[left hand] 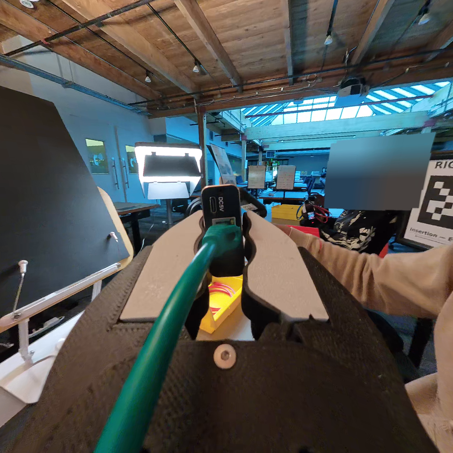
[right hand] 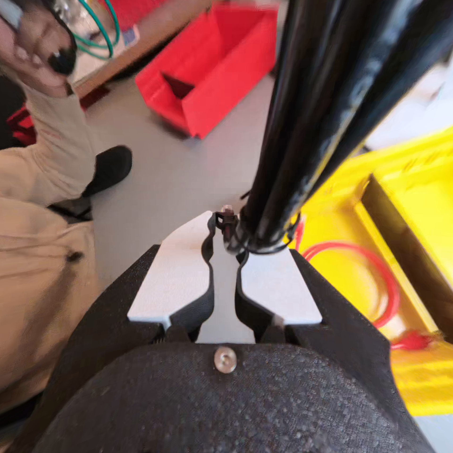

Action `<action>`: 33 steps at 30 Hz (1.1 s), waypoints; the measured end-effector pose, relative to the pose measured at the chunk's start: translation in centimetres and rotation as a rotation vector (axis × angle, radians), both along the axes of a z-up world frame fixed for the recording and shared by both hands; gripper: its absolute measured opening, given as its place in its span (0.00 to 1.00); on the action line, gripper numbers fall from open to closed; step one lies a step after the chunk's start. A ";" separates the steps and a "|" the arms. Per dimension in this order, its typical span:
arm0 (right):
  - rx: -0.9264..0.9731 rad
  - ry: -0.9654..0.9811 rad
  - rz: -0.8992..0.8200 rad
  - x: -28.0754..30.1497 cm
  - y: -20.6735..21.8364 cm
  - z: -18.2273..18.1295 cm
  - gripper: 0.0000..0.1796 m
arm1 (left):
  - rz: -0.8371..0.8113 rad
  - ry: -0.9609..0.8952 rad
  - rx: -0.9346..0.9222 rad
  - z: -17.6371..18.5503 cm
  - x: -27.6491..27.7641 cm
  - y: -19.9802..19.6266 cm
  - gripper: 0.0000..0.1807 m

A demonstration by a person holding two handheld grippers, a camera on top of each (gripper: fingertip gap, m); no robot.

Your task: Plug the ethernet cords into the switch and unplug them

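Your left gripper (left hand: 221,235) is clamped on the black switch (left hand: 220,210), its two grey-faced fingers (left hand: 171,264) pressed against the switch's narrow sides so that the upper end stands up above the fingertips, well clear of the table. A green ethernet cord (left hand: 157,331) sits with its plug (left hand: 221,235) seated in the port on the face turned toward the camera, and the cord runs down across the gripper body and out of the bottom of the left wrist view. Below the gap between the fingers you can see a yellow bin (left hand: 225,304) with red cords (left hand: 220,289) lying in it. Your beige sleeve (left hand: 362,267) reaches across from the right.

Your right gripper (right hand: 226,220) is nearly closed, with only a narrow gap between the fingers, and it pinches the black plug (right hand: 226,221) of a black ethernet cord (right hand: 318,110) right at the fingertips. The plug's clear tip pokes out just past them. The bundled black cord rises from the plug toward the top of the right wrist view, blurred. It hangs over a grey floor (right hand: 171,171), with a yellow bin (right hand: 392,220) holding a red cord (right hand: 355,269) just to the right and a red bin (right hand: 210,73) farther off. Your black shoe (right hand: 110,169) and beige trousers (right hand: 36,245) show at the left, and loops of thin green cord (right hand: 107,36) lie at the upper left.
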State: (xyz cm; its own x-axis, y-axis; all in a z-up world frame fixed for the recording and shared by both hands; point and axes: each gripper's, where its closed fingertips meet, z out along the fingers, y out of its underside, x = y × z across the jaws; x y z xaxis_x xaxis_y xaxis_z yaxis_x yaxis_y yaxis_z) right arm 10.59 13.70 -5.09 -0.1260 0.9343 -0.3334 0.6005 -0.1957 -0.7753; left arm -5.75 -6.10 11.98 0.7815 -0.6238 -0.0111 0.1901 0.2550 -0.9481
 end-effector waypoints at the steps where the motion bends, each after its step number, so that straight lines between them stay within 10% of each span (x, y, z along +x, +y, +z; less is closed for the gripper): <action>1: -0.095 -0.069 0.035 0.8 0.0 -1.4 0.07 | 0.004 0.004 -0.001 0.0 -0.1 0.0 0.15; 12: -0.404 -0.192 -0.299 3.1 3.6 -7.7 0.22 | 0.003 0.079 -0.041 -1.1 0.9 0.6 0.15; 23: 0.585 -0.306 -0.553 6.0 9.1 0.3 0.37 | -0.051 0.077 -0.114 -3.1 2.4 2.3 0.15; 33: 0.581 -0.371 -0.342 2.3 6.1 -3.4 0.34 | -0.071 0.132 -0.157 -5.0 3.8 3.2 0.15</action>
State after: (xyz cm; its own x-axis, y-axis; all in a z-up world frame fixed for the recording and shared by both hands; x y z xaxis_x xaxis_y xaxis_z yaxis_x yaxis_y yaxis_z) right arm 12.90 19.84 -8.54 0.2261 0.9391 0.2588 0.8205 -0.0404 -0.5702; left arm -1.91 -2.88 7.00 0.7334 -0.6798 -0.0090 0.0739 0.0929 -0.9929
